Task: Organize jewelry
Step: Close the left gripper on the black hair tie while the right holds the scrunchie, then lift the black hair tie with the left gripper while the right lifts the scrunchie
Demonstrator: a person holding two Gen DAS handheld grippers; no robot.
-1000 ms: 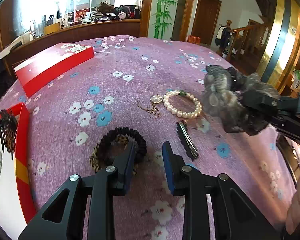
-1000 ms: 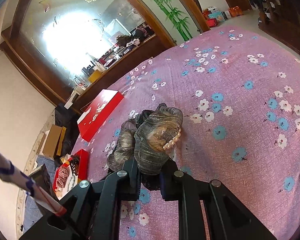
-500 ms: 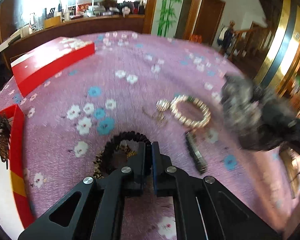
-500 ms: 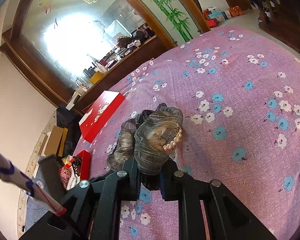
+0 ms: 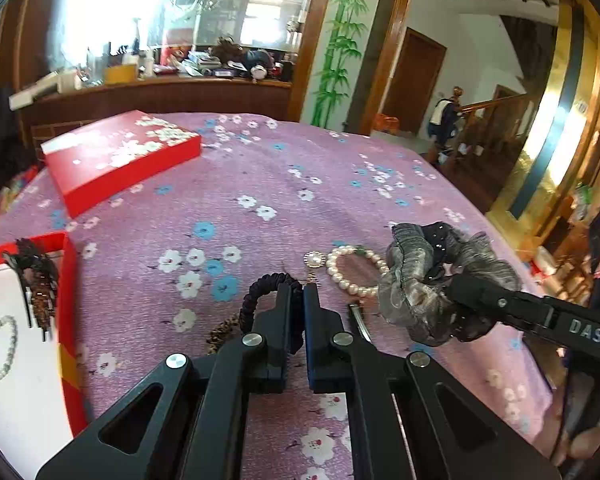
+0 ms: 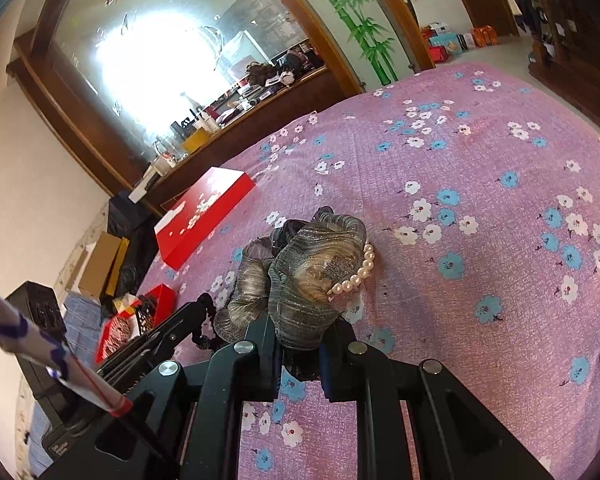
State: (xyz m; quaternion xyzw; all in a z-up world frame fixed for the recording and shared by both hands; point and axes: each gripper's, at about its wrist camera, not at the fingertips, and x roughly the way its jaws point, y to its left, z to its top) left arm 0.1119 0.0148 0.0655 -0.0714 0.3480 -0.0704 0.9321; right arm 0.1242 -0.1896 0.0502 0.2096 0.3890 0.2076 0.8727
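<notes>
My left gripper (image 5: 302, 292) is shut on a black braided hair tie (image 5: 260, 290) and lifts it off the purple flowered cloth; a leopard-print tie (image 5: 220, 330) hangs beside it. My right gripper (image 6: 298, 340) is shut on a grey gauze scrunchie (image 6: 308, 264), held above the cloth; the scrunchie also shows in the left wrist view (image 5: 420, 280). A pearl bracelet (image 5: 354, 270), a round pearl brooch (image 5: 314, 259) and a dark hair clip (image 5: 360, 322) lie on the cloth. The open red tray (image 5: 66, 300) at left holds a dark claw clip (image 5: 38, 280) and a bead bracelet (image 5: 0, 348).
A closed red box lid (image 5: 120, 160) lies at the far left of the cloth. A wooden counter with clutter and a mirror stands behind. The table edge drops off at right near the stairs. The left gripper's body shows in the right wrist view (image 6: 160, 340).
My left gripper closed on the black hair tie and has raised it. My right gripper still holds the scrunchie and has shifted closer to the pearl bracelet.
</notes>
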